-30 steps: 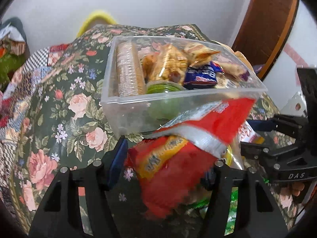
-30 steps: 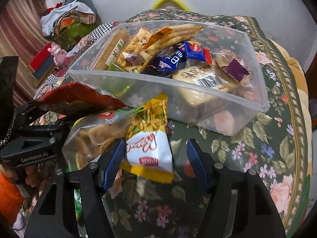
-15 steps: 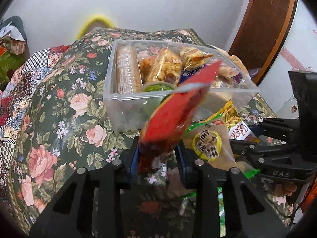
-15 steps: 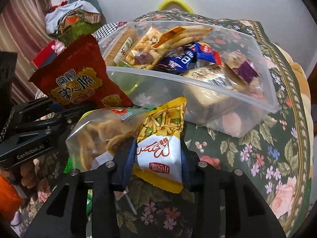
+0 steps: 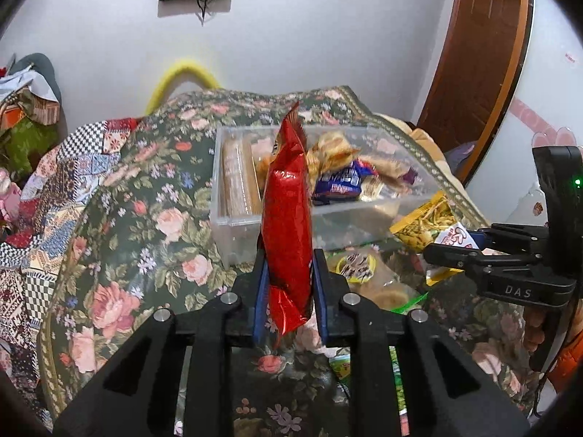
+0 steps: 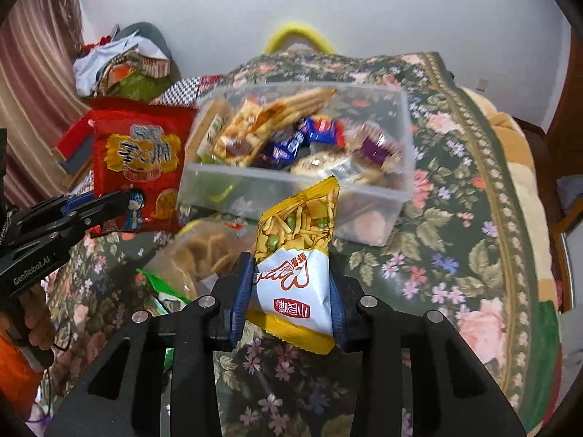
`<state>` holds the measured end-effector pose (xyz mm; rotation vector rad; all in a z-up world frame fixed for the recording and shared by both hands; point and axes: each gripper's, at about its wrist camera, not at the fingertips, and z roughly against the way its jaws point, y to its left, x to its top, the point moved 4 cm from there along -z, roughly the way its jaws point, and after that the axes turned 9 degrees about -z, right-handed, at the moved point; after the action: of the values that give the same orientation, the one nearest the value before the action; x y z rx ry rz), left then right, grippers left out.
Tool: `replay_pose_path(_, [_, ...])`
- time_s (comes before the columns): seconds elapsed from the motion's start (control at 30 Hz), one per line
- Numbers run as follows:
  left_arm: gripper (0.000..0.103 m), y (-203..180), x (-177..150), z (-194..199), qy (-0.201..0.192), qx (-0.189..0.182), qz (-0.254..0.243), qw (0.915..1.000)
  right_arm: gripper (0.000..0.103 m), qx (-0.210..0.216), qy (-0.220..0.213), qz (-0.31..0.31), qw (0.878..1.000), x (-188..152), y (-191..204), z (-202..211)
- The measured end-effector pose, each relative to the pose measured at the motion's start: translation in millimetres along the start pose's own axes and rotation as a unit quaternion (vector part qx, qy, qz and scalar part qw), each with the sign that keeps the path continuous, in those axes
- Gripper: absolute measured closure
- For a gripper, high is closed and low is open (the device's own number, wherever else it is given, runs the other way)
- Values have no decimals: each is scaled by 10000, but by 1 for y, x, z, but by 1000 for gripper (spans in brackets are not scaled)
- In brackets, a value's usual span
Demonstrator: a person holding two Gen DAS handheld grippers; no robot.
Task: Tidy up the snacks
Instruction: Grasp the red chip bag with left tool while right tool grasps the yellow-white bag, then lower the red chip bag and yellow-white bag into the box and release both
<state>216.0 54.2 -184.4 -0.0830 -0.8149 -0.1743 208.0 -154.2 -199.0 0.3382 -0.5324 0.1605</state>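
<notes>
My left gripper (image 5: 288,291) is shut on a red snack bag (image 5: 288,225), held upright and edge-on above the cloth, in front of the clear plastic bin (image 5: 233,233). The red bag also shows in the right wrist view (image 6: 140,160). My right gripper (image 6: 291,291) is shut on a yellow and white snack packet (image 6: 295,255), lifted in front of the bin (image 6: 386,196). The bin holds several snacks: a cracker sleeve (image 5: 237,182), blue wrappers (image 6: 309,138), stick biscuits (image 6: 291,105).
A clear bag of biscuits (image 6: 200,251) and a green wrapper (image 6: 160,287) lie on the floral cloth (image 6: 455,255) between the grippers. Piled clothes (image 6: 120,62) sit at the back left. A wooden door (image 5: 473,54) stands at the right.
Both grippers closed on their packets and lifted them up off the cloth. The red bag turned upright and edge-on. The bin now lies farther below and ahead.
</notes>
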Motion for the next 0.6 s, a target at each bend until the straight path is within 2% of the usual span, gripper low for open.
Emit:
replay_pose_path(0.23, [82, -1, 18, 15, -206, 109, -68, 9997, 69, -14, -362, 6, 9993, 16, 0, 23])
replay_pose_path(0.6, [82, 1, 60, 14, -529, 219, -147, 9983, 69, -33, -867, -29, 9962, 53, -3, 40])
